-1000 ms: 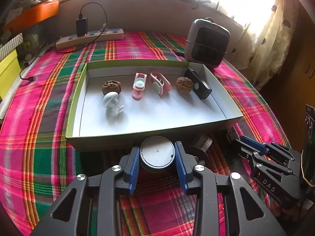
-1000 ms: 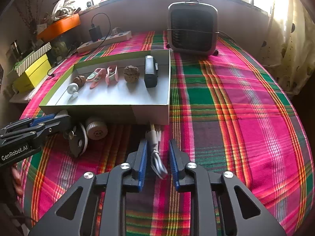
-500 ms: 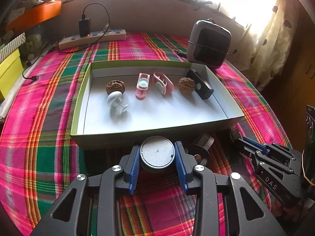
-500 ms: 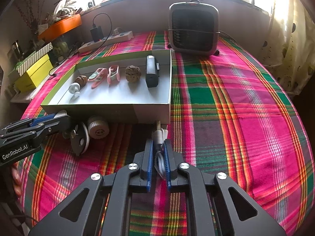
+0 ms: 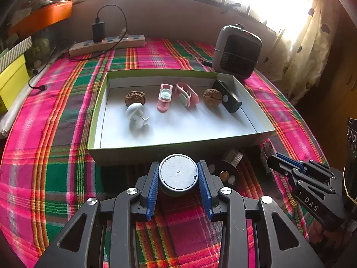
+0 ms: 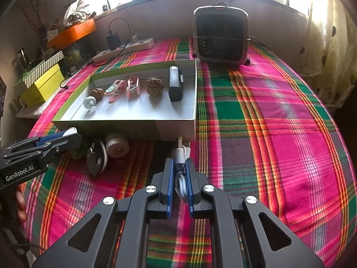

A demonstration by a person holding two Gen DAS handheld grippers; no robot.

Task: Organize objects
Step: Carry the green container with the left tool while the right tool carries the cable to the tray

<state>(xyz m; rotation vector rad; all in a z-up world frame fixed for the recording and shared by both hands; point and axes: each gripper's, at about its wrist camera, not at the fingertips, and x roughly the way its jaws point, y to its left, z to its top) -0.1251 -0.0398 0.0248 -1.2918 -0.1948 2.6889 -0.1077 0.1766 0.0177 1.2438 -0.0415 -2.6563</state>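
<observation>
Left gripper (image 5: 178,176) clamps round jar (image 5: 178,173); right gripper (image 6: 179,174) pinches white cable (image 6: 181,156). Lift both clear of tray (image 5: 178,150) wall before placing.

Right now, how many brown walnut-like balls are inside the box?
2, both in the back row of the box: one walnut at the left end behind the white mushroom-shaped piece, the other beside the black device.

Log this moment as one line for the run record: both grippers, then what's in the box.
left gripper: shut on round jar | right gripper: shut on white cable | box: walnuts, clips, black device, white hook | stage: pre-place
</observation>
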